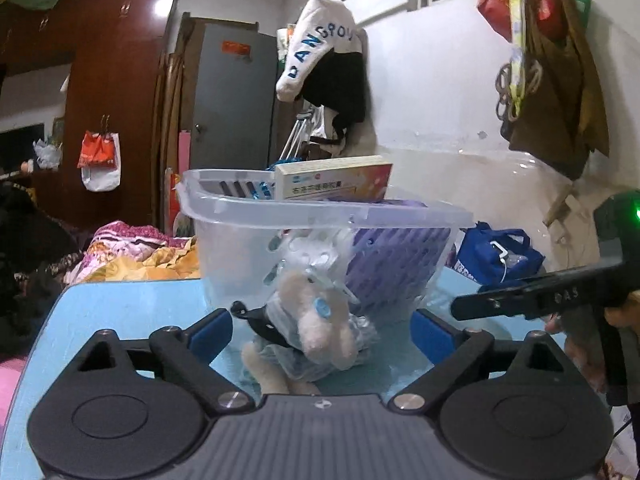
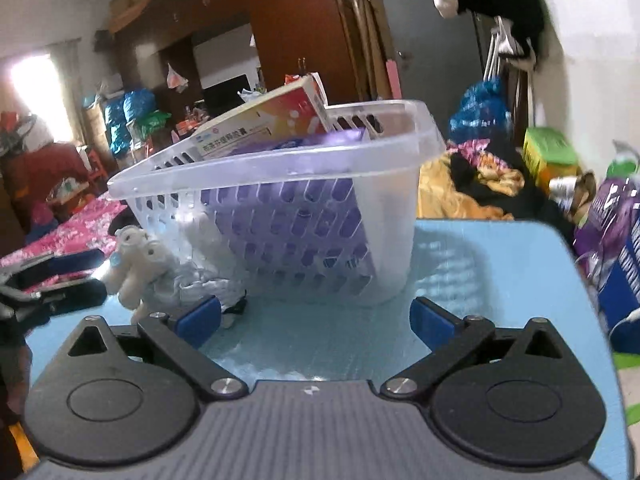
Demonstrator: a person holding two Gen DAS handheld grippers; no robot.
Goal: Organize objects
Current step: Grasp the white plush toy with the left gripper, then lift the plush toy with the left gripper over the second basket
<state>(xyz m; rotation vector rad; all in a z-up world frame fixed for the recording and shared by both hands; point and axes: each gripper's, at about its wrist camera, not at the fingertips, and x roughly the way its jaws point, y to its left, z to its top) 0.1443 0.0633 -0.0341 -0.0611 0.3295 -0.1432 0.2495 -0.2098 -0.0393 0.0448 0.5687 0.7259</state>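
A clear plastic basket (image 1: 280, 210) stands on the light blue table (image 1: 120, 312). It holds a white and orange box (image 1: 336, 180) and a purple pack (image 1: 396, 256). A beige plush toy in a clear bag (image 1: 316, 320) lies on the table just in front of the basket, between the blue pads of my open left gripper (image 1: 322, 330). In the right wrist view the basket (image 2: 280, 168), box (image 2: 272, 120) and purple pack (image 2: 304, 232) show close ahead, and the toy (image 2: 140, 264) lies left of the basket. My right gripper (image 2: 316, 318) is open and empty, short of the basket.
The right gripper's black body (image 1: 560, 296) reaches in from the right. A blue bag (image 1: 500, 256) sits past the table's right side. Bedding (image 1: 132, 252) lies beyond the far edge. A wardrobe (image 1: 100, 80) and hanging clothes (image 1: 328, 60) stand behind.
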